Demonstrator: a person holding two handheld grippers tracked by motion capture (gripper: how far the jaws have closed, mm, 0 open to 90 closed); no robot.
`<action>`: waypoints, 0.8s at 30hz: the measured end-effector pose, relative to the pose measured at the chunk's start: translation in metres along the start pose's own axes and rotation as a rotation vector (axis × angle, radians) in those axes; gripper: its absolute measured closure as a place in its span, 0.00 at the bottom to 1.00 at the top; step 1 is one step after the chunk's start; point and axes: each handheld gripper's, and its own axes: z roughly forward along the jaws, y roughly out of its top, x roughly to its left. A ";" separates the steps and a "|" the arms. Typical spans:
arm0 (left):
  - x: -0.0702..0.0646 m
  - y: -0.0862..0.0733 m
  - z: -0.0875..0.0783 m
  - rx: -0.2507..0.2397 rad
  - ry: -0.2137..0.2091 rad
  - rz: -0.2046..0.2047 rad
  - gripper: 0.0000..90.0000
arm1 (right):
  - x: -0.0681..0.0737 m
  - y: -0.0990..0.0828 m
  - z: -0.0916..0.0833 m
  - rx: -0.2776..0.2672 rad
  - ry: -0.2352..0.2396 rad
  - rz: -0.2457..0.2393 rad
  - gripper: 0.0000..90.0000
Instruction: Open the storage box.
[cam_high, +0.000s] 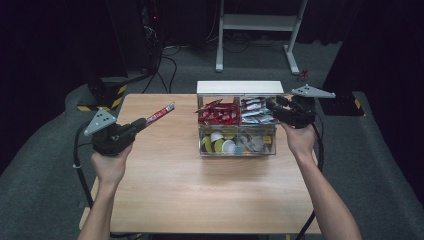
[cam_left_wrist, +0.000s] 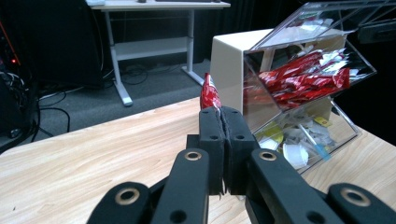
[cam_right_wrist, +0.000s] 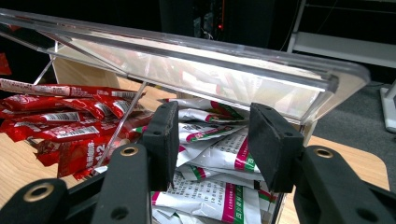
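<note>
The left gripper hangs above the left part of the surface, its fingers clamped on the lower end of a red sachet that points up and toward the organiser (in the left gripper view its red tip rises just above the fingers); the sachet is clear of the surface and well apart from the organiser. The right gripper sits at the organiser's upper right compartment, fingers apart with nothing between them, just under the raised clear lid and over the white sachets; more red sachets fill the compartment beside; cups lie in the lower one.
</note>
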 end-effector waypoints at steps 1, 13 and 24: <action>0.001 -0.002 0.000 0.001 0.003 -0.004 0.98 | 0.000 0.000 0.000 0.001 -0.001 -0.001 0.60; 0.013 -0.023 0.002 0.040 0.045 -0.034 0.98 | 0.001 0.001 -0.001 0.002 -0.001 -0.004 0.60; 0.020 -0.041 0.010 0.059 0.061 -0.069 0.98 | 0.001 0.002 -0.003 0.003 -0.004 -0.006 0.60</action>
